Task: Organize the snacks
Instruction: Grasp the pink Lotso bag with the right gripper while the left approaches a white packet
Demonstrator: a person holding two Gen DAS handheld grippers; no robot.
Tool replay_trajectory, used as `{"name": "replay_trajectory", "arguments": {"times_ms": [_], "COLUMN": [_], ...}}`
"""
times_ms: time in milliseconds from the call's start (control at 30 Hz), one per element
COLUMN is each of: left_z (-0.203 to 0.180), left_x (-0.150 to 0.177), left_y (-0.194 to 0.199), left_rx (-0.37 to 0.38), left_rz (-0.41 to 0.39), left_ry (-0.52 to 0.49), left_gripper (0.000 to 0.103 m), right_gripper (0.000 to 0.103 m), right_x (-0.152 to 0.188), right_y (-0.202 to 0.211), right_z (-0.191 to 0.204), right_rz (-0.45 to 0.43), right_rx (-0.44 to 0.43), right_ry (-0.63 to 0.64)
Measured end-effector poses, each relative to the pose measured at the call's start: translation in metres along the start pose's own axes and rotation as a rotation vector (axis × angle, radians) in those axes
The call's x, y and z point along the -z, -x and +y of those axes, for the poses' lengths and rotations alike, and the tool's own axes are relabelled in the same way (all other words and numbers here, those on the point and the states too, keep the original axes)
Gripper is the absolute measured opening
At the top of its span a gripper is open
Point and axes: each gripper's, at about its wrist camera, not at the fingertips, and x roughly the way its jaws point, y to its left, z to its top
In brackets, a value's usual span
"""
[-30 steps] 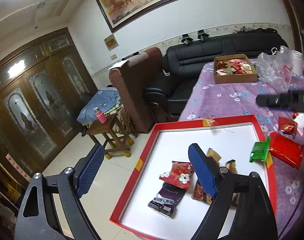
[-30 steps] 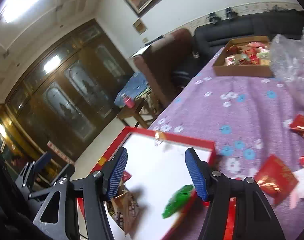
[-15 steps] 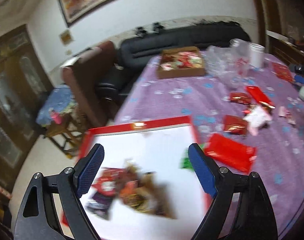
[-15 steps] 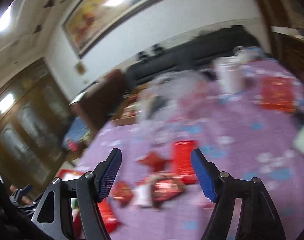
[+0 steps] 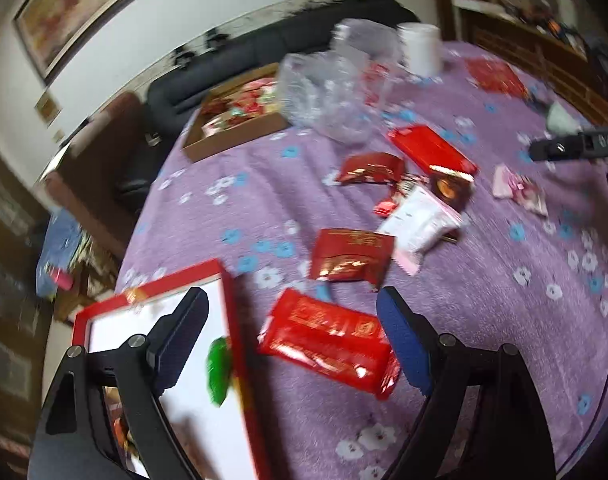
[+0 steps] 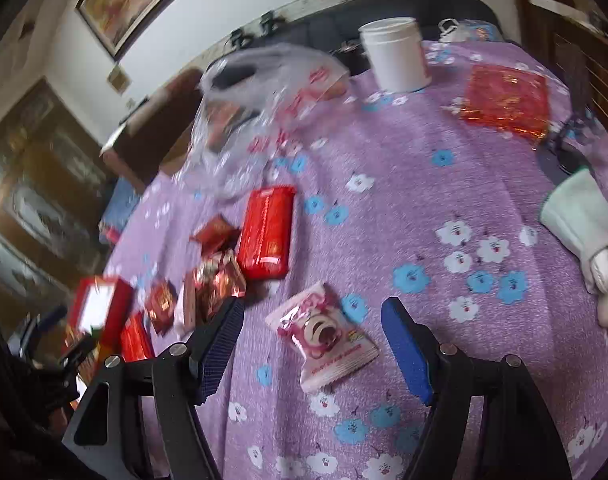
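- Low in the right wrist frame, the right gripper (image 6: 311, 354) gapes empty around a pink snack packet (image 6: 323, 338) on the desk (image 6: 443, 208).
- Left gripper (image 5: 292, 340) gapes over a red packet (image 5: 329, 340) beside the tray (image 5: 234, 312).
- Next: lower, pinch, carry trayward.

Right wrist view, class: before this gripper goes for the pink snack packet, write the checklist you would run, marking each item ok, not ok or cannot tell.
1. Right gripper open: ok.
2. Pink snack packet lies between the fingers' line: ok.
3. Packet clear of the other snacks: ok.
4. Fingers touching the packet: cannot tell.
5. Left gripper open and empty: ok.
6. Red-rimmed tray has bare floor for more: ok.
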Motion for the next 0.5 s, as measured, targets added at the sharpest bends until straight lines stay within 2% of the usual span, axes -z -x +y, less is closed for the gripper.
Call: {"name": "replay_trajectory", "arguments": {"times_ms": [167, 333, 500], "left_z": [-0.016, -0.038, -0.051], "left_x": [-0.015, -0.031, -0.041], "left_y": [-0.008, -0.017, -0.040], "left_rx": [0.059, 0.105, 0.179], "left_rz": [-0.052, -0.121, -0.075], "left_ry": [-0.097, -0.241, -0.325], "left_gripper": [0.087, 0.087, 0.087], "right_gripper": [0.075, 0.075, 0.074], "right_x": [0.005, 0.005, 0.008], "right_y": [-0.020, -0.031, -0.043], "right_z": [0.008, 0.009, 0.010], "right_rz": [0.048, 0.060, 0.110], "right_rx": [0.064, 0.074, 0.123], "right_ry": [0.039, 0.036, 0.053]}}
